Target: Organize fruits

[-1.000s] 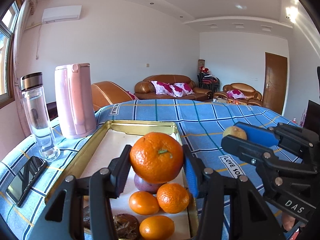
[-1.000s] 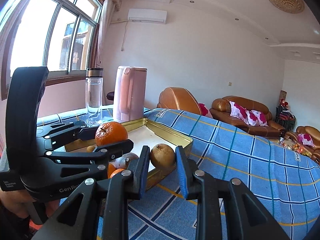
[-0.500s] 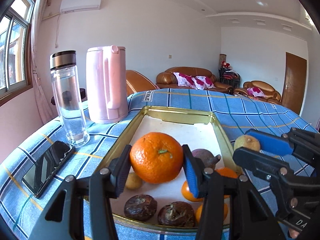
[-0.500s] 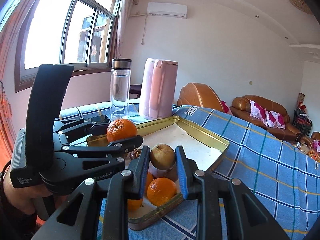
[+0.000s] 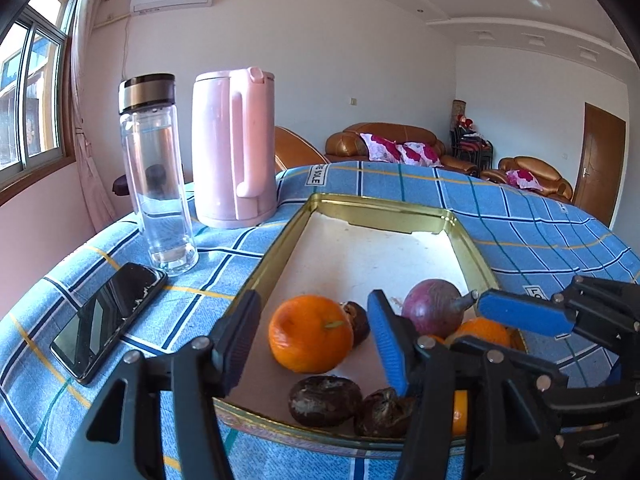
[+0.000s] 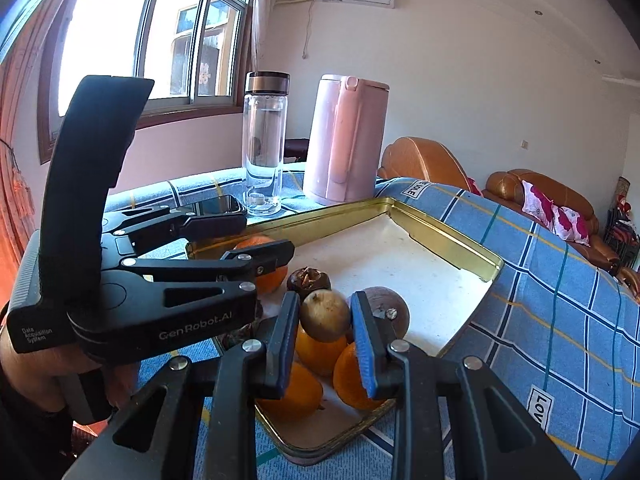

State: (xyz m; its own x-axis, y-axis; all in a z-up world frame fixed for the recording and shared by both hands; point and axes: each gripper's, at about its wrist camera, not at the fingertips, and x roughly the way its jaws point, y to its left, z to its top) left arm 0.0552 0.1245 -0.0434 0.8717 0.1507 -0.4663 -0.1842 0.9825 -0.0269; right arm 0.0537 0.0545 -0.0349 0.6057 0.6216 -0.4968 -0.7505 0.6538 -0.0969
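The gold tray serves as landmark. The left gripper stands spread over its near end, jaws having just been opening; the mandarin lies on the tray floor between the pads, with a clear gap on either side, so it looks released. The right gripper, at the tray's near corner, has just been easing apart too, yet its pads appear to touch the small brown fruit, which sits above the oranges piled there; whether it is truly let go I cannot tell. The mandarin is likely light, round and soft-skinned, prone to roll on the smooth floor, and best held across its widest girth with mild pressure. The brown fruit looks firmer and smoother, likely to slip off the heap, so hold it at its middle.
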